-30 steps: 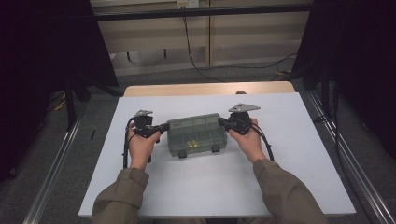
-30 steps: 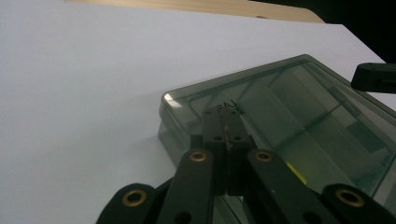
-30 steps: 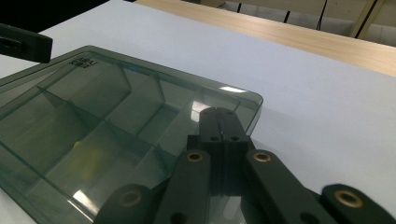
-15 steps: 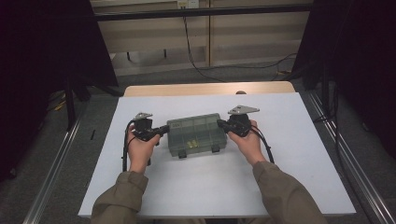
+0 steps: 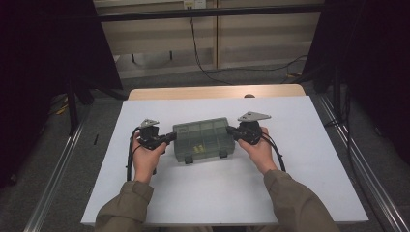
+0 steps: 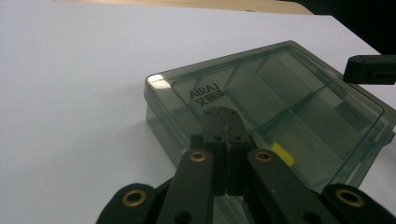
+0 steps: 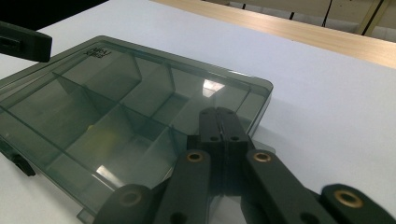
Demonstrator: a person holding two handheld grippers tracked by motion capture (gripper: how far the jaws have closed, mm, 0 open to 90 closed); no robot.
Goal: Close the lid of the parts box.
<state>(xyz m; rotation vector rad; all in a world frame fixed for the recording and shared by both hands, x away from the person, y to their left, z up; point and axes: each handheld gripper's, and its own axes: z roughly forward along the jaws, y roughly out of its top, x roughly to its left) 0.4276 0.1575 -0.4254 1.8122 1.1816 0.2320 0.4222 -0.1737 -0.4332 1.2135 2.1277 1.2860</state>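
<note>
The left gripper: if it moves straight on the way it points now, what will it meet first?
Most likely the clear plastic box. The left gripper, fingers shut, points at the box's near end over the white table. Whether the tips already touch it is hard to tell.

No real change. Left gripper (image 5: pixel 169 138) and right gripper (image 5: pixel 231 130) sit as before, jaws closed, at the ends of the organizer box (image 5: pixel 203 140). Box hasn't shifted on the table (image 5: pixel 309 159).

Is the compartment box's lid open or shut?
Shut: the clear lid lies flat over the compartment box, its dividers showing through, and both front latches sit down.
</note>
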